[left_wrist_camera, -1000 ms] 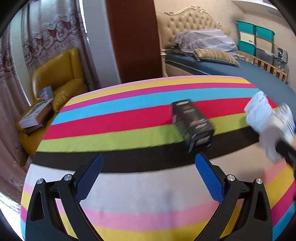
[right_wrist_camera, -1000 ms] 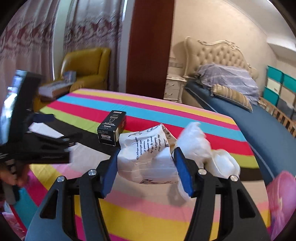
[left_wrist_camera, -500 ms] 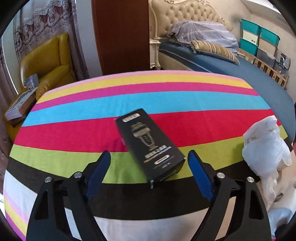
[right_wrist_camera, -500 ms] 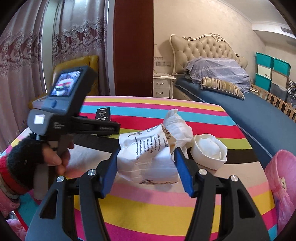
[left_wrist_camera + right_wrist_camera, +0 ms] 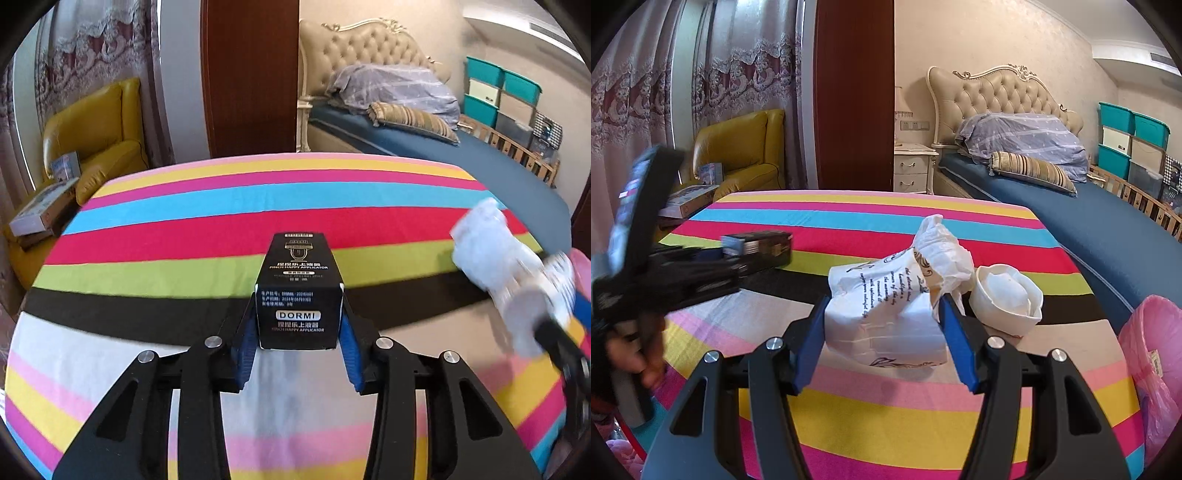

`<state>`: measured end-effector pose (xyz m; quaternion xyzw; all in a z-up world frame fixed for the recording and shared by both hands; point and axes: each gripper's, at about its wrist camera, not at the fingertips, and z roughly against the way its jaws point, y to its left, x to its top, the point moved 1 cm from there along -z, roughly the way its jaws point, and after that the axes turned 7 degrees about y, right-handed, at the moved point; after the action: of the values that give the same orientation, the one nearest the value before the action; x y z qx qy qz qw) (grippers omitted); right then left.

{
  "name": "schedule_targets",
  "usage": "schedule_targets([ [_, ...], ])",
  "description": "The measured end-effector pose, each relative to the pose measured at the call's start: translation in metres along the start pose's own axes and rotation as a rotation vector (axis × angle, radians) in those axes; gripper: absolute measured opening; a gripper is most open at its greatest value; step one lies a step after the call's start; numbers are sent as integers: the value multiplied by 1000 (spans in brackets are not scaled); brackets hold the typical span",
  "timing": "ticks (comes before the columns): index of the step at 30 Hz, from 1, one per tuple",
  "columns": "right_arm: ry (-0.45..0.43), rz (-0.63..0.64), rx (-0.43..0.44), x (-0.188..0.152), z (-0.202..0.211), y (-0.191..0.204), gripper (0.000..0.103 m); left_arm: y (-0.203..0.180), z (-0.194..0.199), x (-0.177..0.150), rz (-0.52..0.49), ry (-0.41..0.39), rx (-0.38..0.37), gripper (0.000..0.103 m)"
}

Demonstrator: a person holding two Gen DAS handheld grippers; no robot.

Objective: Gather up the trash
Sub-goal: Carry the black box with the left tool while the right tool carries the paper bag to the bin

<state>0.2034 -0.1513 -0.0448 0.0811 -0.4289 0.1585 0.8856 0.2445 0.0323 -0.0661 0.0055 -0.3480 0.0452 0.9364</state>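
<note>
Striped in bright colours, the tablecloth (image 5: pixel 155 218) is covering a table in a bedroom with a tufted bed (image 5: pixel 1004 96). The left gripper (image 5: pixel 298 332) is closing, pinching the black DORMI box (image 5: pixel 299 291). The right gripper (image 5: pixel 882 332) is clamping a crumpled printed paper bag (image 5: pixel 882 306).

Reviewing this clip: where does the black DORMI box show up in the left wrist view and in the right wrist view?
Left wrist view: the black box sits at centre, between the closing left gripper's blue pads.
Right wrist view: the same box is at mid-left, blurred, at the end of the other gripper.
Shared landmark: the yellow armchair stands behind the striped table's left far corner in both.
</note>
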Motion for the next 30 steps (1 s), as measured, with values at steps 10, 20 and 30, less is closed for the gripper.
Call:
schedule_targets([
  [10, 44, 16, 3, -1, -1, 15, 58, 15, 45, -56, -35, -51, -32, 40],
  [20, 105, 126, 17, -30, 5, 56, 58, 27, 51, -74, -24, -1, -47, 80],
  [30, 100, 142, 25, -35, 11, 60, 58, 26, 35, -69, -33, 44, -43, 38],
])
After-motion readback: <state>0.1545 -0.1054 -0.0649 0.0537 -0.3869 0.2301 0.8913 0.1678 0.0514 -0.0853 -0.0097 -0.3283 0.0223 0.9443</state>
